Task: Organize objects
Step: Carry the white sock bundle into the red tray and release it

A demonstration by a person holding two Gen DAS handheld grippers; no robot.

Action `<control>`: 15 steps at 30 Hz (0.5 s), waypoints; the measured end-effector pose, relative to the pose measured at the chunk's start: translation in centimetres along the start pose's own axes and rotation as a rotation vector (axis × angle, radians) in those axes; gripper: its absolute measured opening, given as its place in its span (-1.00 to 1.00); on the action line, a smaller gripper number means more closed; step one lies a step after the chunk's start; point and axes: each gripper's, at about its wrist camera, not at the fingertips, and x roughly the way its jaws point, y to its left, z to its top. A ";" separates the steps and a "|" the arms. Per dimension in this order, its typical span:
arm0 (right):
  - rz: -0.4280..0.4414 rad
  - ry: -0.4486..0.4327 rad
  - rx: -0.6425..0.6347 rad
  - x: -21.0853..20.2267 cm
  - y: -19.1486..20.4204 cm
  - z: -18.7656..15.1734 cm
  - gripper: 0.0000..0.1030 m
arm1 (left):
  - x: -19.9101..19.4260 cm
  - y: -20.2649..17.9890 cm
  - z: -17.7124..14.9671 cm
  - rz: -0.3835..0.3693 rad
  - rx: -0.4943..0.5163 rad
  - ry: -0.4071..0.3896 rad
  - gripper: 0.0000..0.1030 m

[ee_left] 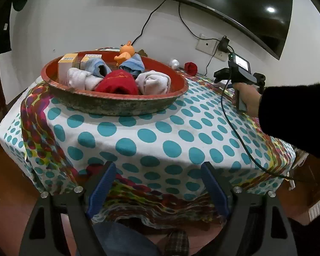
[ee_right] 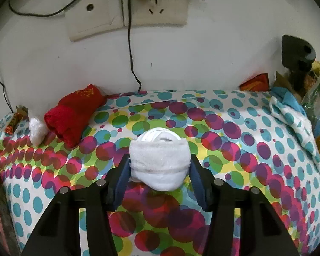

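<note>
- the right gripper (ee_right: 160, 166) has its blue pads against both flanks of a rolled white sock (ee_right: 160, 160); the roll sits pinched between them on the spotted tablecloth (ee_right: 256, 149), near the wall side of the table
- the left gripper (ee_left: 157, 183) hangs empty with jaws spread wide over the table's near edge, nothing between them
- further out, a red rolled sock (ee_right: 72, 117) and a small white bundle (ee_right: 36, 131) lie together to the left by the wall
- the red tray (ee_left: 115, 104) already carries white, blue and red rolls, two boxes and an orange toy, so it looks like the sock's destination
- risk: the pads grip the roll's lower half, so the soft bundle could squeeze out or unroll when lifted
- risk: the tray is crowded, and a careless drop might land on the rim and tumble off
</note>
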 end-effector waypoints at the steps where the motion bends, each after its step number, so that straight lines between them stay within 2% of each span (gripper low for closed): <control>1: -0.003 -0.002 -0.007 -0.2 0.2 0.0 -0.03 | 0.0 -0.1 0.0 0.001 0.005 0.001 0.62; 15: 0.018 -0.104 -0.154 -8.1 4.2 0.2 -0.03 | -1.6 -1.4 0.3 -0.017 0.036 -0.035 0.62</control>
